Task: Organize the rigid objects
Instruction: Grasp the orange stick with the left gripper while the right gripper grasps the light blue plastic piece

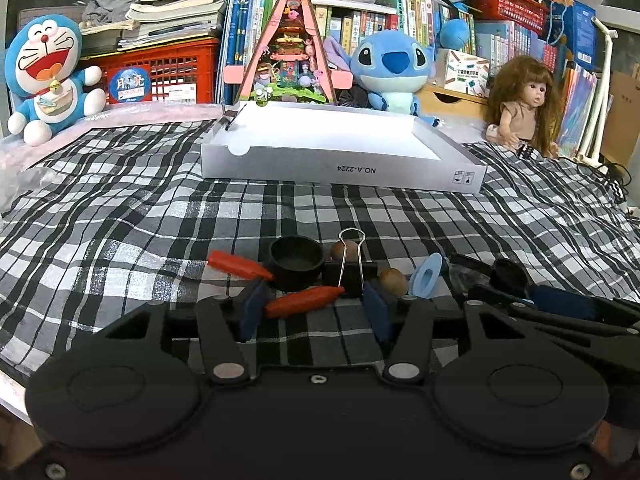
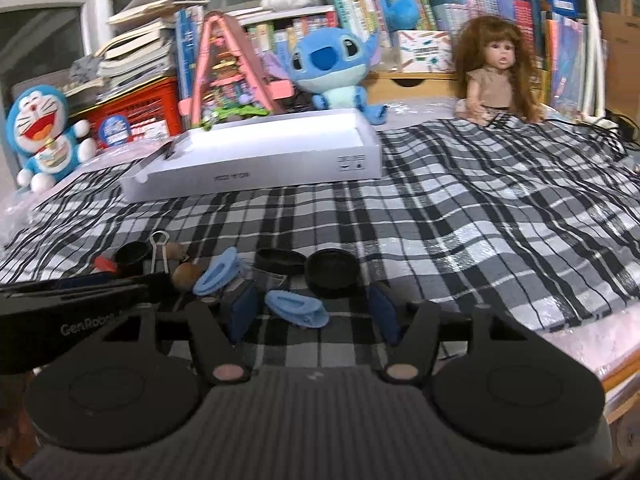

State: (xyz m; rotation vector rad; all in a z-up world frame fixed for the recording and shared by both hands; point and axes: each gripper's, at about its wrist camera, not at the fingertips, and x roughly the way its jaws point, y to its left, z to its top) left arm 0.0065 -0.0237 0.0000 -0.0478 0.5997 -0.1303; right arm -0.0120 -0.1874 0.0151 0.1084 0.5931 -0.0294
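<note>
A small heap of rigid items lies on the plaid cloth. In the left wrist view my left gripper (image 1: 316,310) is open around an orange peg (image 1: 304,300), which touches neither pad firmly. Beyond it lie a second orange peg (image 1: 238,265), a black cup (image 1: 296,262), a black binder clip (image 1: 351,276), two brown balls (image 1: 394,282) and a blue clip (image 1: 427,278). In the right wrist view my right gripper (image 2: 313,314) is open, with a blue clip (image 2: 298,305) lying between its fingers. A second blue clip (image 2: 218,274) and two black lids (image 2: 332,274) lie just ahead.
An open white box (image 1: 340,168) sits farther back on the cloth. Behind it stand plush toys (image 1: 44,76), a pink toy house (image 1: 288,52), a doll (image 1: 520,108), a red crate and stacked books. The two grippers are side by side, almost touching.
</note>
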